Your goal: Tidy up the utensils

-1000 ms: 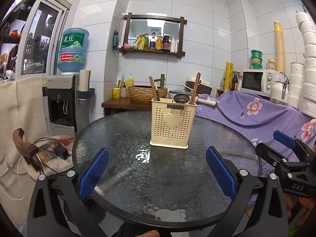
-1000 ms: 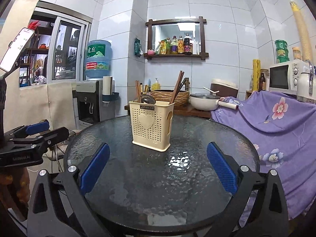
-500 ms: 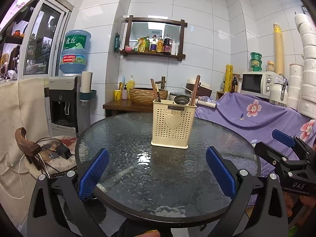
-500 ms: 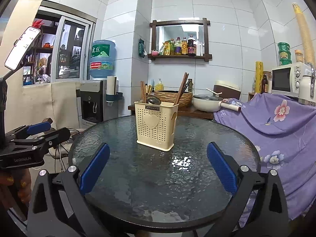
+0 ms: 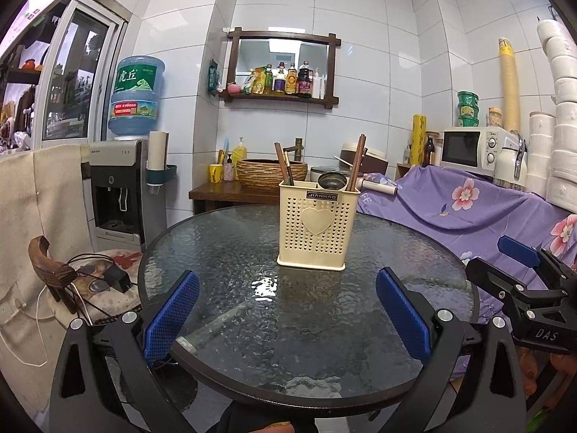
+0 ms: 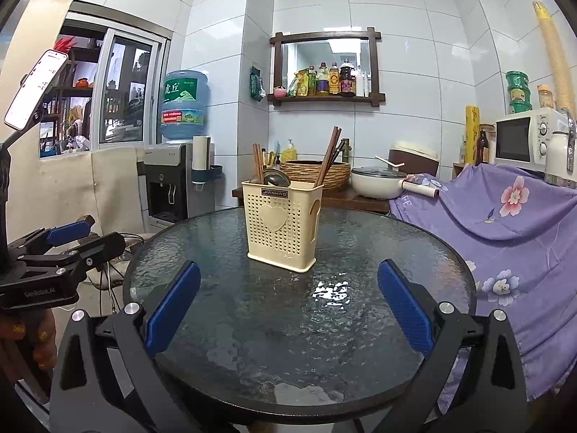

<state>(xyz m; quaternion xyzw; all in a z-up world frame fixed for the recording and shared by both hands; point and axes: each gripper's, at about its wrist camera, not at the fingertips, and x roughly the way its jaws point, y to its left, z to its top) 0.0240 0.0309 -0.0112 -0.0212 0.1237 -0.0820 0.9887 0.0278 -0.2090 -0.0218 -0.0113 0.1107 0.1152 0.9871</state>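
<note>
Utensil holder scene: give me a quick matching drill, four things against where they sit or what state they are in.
Things:
1. utensil holder
2. chopsticks
3. left claw
4. microwave

Places or states:
A. open, holding nothing
B. upright on the glass table
C. on the counter at the far right, behind the purple floral cloth
D. leaning inside the holder, tips poking above its rim

Pairs: 1-B, 2-D, 3-A, 4-C
</note>
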